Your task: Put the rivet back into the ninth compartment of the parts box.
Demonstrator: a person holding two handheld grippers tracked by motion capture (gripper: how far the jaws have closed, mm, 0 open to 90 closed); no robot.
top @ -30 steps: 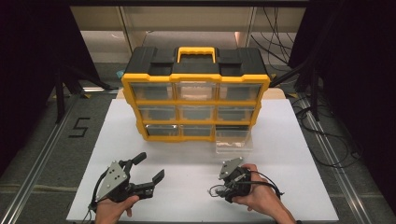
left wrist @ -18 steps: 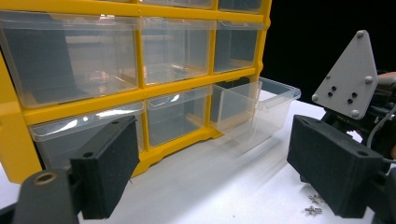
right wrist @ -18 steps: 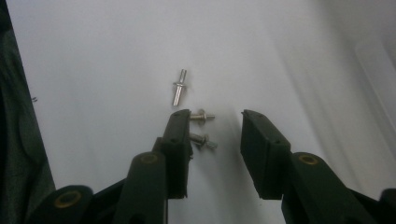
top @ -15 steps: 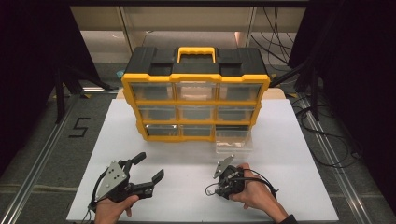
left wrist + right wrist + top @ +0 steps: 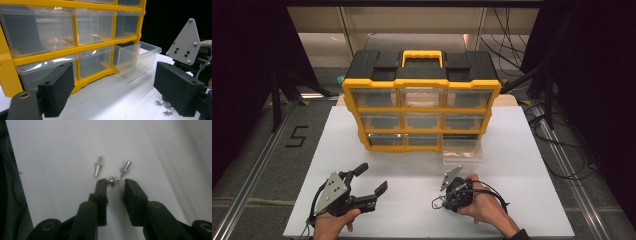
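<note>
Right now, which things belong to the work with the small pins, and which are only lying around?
In the job:
- right gripper, fingers around one pin
- two more pins
- open drawer

Not in the job:
- left gripper, open and idle
- cabinet
- cables on the floor

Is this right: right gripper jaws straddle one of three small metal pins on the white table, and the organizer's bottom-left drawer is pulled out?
Not quite. The high view shows the pulled-out drawer at the organizer's bottom right, not bottom left. The right gripper does straddle one pin of three.
</note>
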